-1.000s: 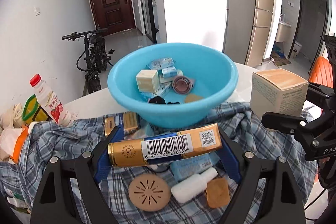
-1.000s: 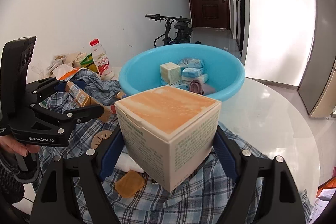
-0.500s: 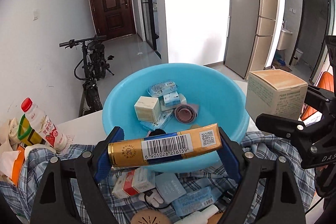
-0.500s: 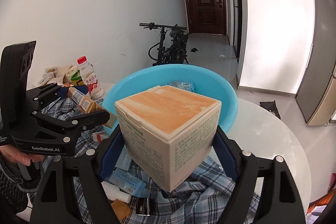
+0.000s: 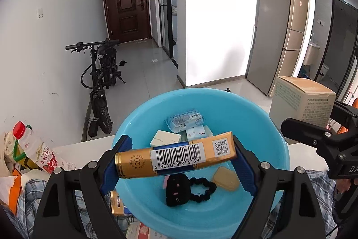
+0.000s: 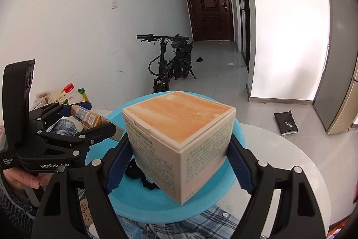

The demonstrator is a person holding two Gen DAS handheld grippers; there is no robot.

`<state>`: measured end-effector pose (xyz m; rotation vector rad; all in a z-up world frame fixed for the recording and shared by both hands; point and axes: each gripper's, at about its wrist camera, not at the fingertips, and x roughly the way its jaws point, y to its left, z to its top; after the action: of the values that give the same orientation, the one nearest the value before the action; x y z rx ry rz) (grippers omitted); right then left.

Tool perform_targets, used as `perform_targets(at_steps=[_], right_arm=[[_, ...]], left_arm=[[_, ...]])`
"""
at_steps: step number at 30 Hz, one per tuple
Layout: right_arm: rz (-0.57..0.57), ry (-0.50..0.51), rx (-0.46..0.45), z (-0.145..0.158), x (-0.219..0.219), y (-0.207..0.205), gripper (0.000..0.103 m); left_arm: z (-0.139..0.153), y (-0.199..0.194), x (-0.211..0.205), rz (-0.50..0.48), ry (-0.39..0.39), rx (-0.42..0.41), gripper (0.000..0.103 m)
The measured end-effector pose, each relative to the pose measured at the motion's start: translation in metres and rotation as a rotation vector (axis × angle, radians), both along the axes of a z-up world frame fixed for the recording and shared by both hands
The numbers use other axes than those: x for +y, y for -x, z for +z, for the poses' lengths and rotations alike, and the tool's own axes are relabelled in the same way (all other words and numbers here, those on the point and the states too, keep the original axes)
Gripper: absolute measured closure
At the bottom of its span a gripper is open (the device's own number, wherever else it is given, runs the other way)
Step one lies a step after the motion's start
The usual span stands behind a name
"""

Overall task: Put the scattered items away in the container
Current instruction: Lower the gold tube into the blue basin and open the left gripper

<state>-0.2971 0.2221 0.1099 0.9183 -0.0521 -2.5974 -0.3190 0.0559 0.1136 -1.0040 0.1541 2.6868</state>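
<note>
Above the blue basin (image 5: 257, 118), as the left wrist camera sees it, the left gripper (image 5: 176, 157) is clamped on a gold and blue tube (image 5: 174, 157) that lies crosswise between its blue pads, cap end to the left and the barcode facing the camera. Directly below the tube, inside the basin, lie a black plush hair tie (image 5: 188, 188), an amber soap-like bar (image 5: 226, 178), a small cream box (image 5: 165, 138) and two pale blue packets (image 5: 185, 120). The basin sits on a white round bench (image 5: 76, 151) partly covered by a blue plaid cloth (image 5: 320, 183). Near the bench's left edge stands a red-capped drink bottle (image 5: 33, 146) among other packaging. On the right the other gripper (image 5: 313, 136) holds a beige carton (image 5: 302, 100) level with the basin's right rim.

Over the same basin (image 6: 125, 201) in the right wrist view, the right gripper (image 6: 181, 162) grips the beige carton (image 6: 179, 140) by two opposite sides, one corner pointing down and its orange top face up. The carton hides most of the basin's inside; only a bit of the black hair tie (image 6: 145, 183) shows under it. At the left the left gripper (image 6: 89, 122) carries the tube (image 6: 89, 119) over the basin's left rim, with a person's hand (image 6: 20, 178) on its handle. Plaid cloth (image 6: 201, 223) lies along the bench's near edge, the white bench (image 6: 290, 167) bare to the right. A bicycle (image 6: 172, 64) stands on the floor beyond.
</note>
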Motion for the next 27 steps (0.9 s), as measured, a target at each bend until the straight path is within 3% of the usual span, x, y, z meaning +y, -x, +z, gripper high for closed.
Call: perform_targets(at_steps=[11,27], right_arm=[[-0.021,-0.033,-0.039,-0.012,-0.004,0.047,0.023],[-0.012,0.010,-0.203,-0.042,-0.002,0.087,0.023]], left_arm=[[-0.021,0.052,-0.005,0.033,0.016,-0.064,0.015],[-0.054,0.101,0.007,0.053,0.006,-0.204,0.015]])
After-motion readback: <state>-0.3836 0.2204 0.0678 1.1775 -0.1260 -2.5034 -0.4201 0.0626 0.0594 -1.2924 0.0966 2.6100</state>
